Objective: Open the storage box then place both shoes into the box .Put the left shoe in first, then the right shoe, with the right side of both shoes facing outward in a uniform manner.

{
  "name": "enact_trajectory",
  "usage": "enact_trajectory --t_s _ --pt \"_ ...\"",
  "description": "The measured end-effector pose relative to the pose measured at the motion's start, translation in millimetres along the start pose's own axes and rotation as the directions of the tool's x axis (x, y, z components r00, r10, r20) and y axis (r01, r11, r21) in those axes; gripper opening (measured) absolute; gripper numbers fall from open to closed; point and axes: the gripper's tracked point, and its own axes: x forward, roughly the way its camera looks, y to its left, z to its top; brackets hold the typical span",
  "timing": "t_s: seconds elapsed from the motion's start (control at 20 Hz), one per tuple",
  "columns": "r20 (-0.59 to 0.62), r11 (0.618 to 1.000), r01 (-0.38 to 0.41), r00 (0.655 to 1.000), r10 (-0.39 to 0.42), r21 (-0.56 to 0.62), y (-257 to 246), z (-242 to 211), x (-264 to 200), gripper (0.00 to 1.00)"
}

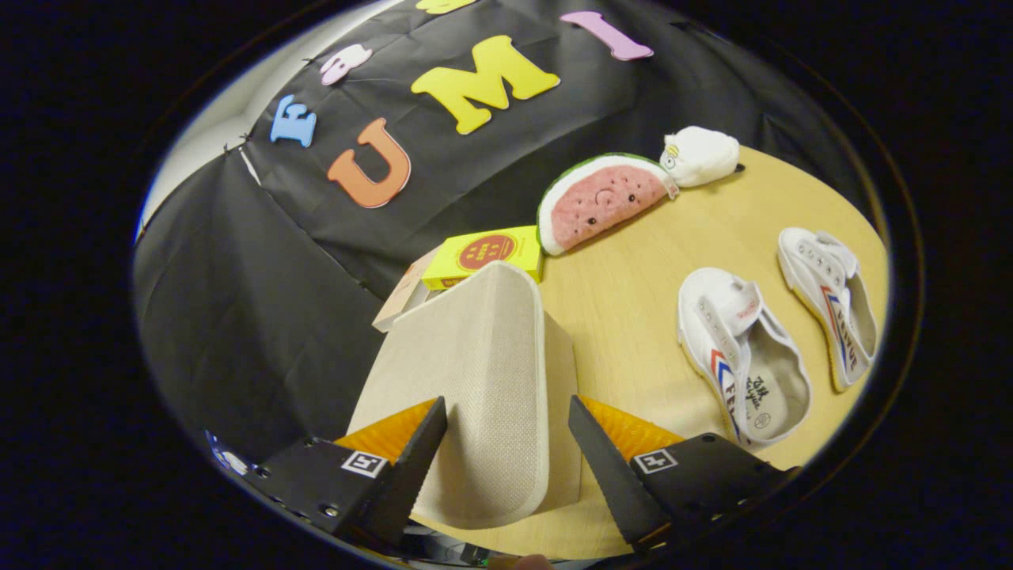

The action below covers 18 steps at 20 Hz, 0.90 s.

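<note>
Beige woven-fabric storage box [483, 380] is sitting between our claw [506, 443] fingers, which are spread wide, apparently not touching its lid. Two white canvas shoes [748, 364] are lying beside the box on the wooden table [633, 317]. We are judging that squaring up on the lid edge matters before closing.

Two white shoes [744, 364] [829, 302], one fabric storage box [475, 388], two plush toys [601, 199] [700, 156], one yellow carton [484, 255].

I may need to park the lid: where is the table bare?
Bare table lies between the storage box and the nearer shoe. It is crowded behind, by the yellow carton and watermelon plush. The gripper straddles the lid, open.
</note>
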Motion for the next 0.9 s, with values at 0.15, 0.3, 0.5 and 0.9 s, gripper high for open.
enact_trajectory --t_s 0.15,0.3,0.5,0.9 --pt "-0.04 0.994 -0.05 0.998 0.054 0.102 3 -5 3 0.97" --pt "-0.07 0.981 -0.08 0.993 0.094 0.176 4 -9 4 0.97" --pt "-0.097 0.965 -0.105 0.987 0.132 0.238 7 -12 4 0.96" --pt "-0.14 0.967 -0.094 0.982 0.13 0.238 18 5 -7 0.68"
